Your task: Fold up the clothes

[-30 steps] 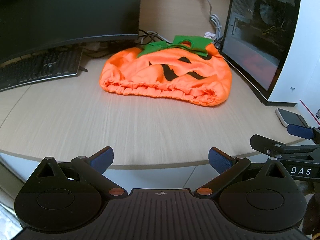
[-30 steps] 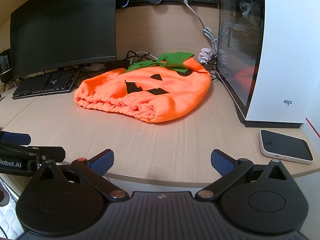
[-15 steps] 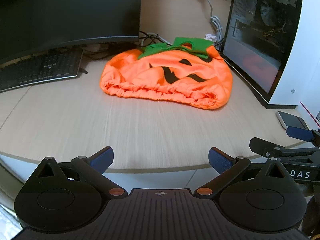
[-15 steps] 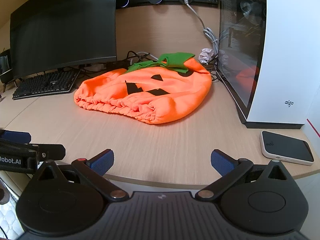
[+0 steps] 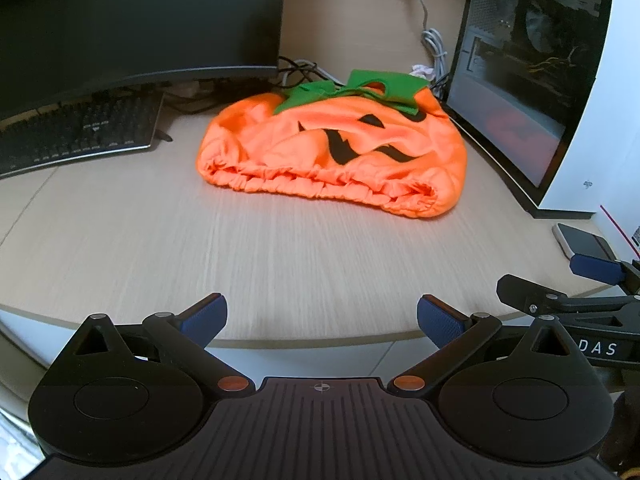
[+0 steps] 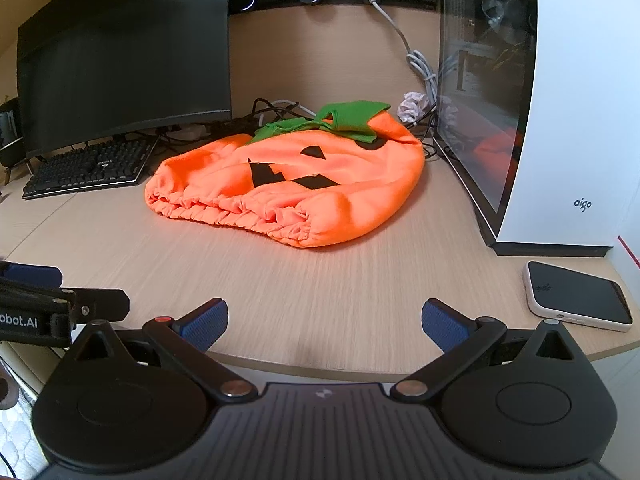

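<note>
Pumpkin costume point(image 5: 332, 156), orange with green collar, lies crumpled on the desk point(image 5: 160, 248) at twelve o'clock, well apart from both tools. Left gripper point(image 5: 320, 316) and right gripper point(image 6: 324, 320) hover at the desk's near edge, jaws spread wide, holding nothing.

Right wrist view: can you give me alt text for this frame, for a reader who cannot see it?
An orange pumpkin costume with a green collar lies crumpled on a wooden desk, untouched. The open right tool hovers at the desk's near edge, with a monitor and keyboard to the left and a white computer case and phone to the right.
</note>
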`<action>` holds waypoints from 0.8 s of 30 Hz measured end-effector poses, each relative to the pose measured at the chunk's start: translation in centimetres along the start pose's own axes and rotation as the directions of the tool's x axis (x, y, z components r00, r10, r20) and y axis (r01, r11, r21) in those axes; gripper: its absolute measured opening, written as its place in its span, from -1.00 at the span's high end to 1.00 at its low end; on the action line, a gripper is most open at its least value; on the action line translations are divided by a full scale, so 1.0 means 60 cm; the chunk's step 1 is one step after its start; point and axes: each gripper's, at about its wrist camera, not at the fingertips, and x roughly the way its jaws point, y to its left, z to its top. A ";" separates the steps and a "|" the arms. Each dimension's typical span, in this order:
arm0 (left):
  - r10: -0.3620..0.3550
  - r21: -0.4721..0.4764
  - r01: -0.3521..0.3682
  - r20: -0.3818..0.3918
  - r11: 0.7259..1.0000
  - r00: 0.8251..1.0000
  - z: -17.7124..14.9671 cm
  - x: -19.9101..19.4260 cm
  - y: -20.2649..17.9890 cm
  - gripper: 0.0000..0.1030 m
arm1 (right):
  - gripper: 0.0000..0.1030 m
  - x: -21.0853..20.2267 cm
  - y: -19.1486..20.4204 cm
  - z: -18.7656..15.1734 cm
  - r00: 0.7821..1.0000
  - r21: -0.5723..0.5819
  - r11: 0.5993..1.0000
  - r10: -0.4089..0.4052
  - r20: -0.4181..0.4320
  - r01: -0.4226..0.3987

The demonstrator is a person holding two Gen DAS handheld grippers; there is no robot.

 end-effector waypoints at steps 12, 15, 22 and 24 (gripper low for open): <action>-0.019 -0.018 0.019 -0.021 1.000 1.000 0.007 0.019 0.009 -1.00 | -1.00 0.019 0.003 0.003 1.000 0.000 1.000 -0.002 -0.022 0.002; -0.022 -0.021 0.021 -0.022 1.000 1.000 0.008 0.022 0.010 -1.00 | -1.00 0.022 0.004 0.004 1.000 -0.001 1.000 -0.004 -0.023 0.004; -0.031 -0.025 0.030 -0.029 0.999 0.999 0.013 0.027 0.022 -1.00 | -1.00 0.029 0.010 0.008 0.999 -0.001 1.000 -0.011 -0.031 0.011; -0.039 -0.024 0.038 -0.036 0.999 0.999 0.015 0.031 0.029 -1.00 | -1.00 0.032 0.014 0.008 0.999 0.002 1.000 -0.019 -0.034 0.019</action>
